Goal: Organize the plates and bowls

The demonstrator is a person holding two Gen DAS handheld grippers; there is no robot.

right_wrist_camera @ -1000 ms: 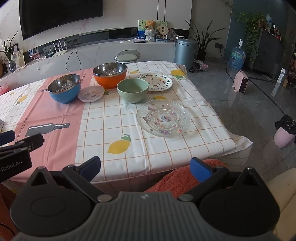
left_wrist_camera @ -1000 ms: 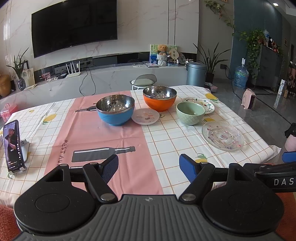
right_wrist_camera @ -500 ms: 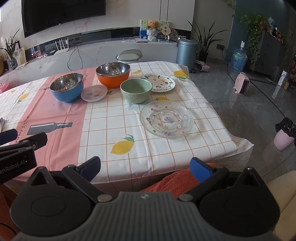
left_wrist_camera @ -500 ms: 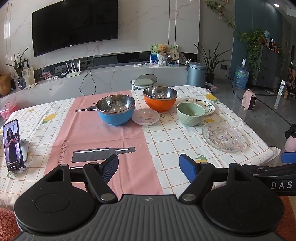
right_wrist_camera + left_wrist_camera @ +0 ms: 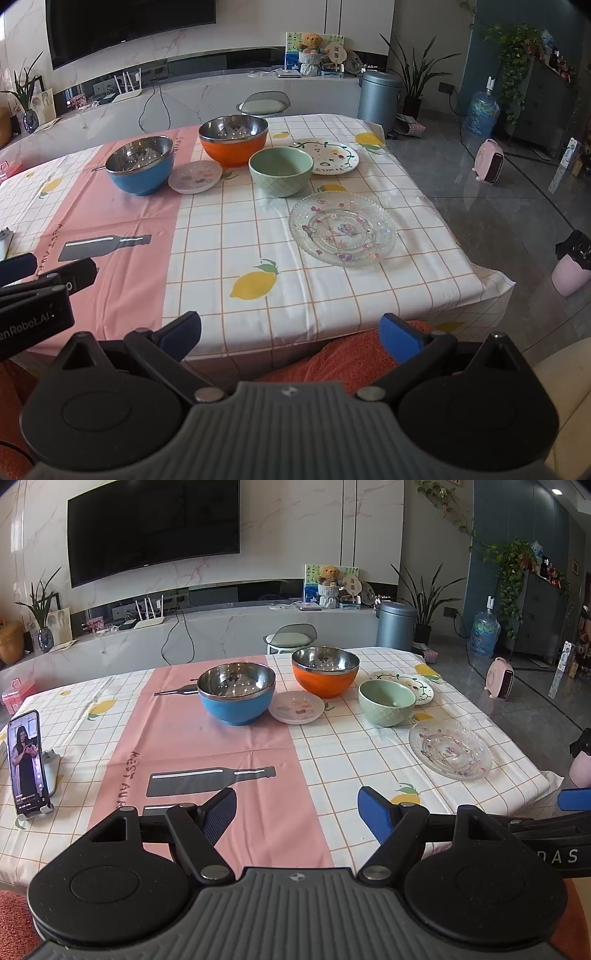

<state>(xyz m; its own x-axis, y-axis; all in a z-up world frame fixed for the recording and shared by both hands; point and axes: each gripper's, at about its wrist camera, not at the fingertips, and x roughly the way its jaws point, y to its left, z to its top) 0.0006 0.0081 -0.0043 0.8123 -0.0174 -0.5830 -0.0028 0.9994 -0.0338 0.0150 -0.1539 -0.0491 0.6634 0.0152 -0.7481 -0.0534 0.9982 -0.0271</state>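
On the table stand a blue steel-lined bowl (image 5: 236, 696), an orange steel-lined bowl (image 5: 325, 672) and a green bowl (image 5: 386, 702). A small pink plate (image 5: 296, 708) lies between the blue and orange bowls. A white painted plate (image 5: 328, 156) lies behind the green bowl. A clear glass plate (image 5: 342, 229) lies near the right edge. My left gripper (image 5: 297, 816) is open and empty over the table's near edge. My right gripper (image 5: 290, 338) is open and empty, in front of the table's near edge, short of the glass plate.
A phone on a stand (image 5: 26, 764) is at the table's left. The tablecloth (image 5: 236, 236) covers the table, with the right edge near the glass plate. A stool (image 5: 291, 638) stands behind the table. A pink bin (image 5: 572, 271) sits on the floor to the right.
The right gripper has moved forward and a little closer to the table; the dishes look larger. The left gripper has barely moved. Both stay open.
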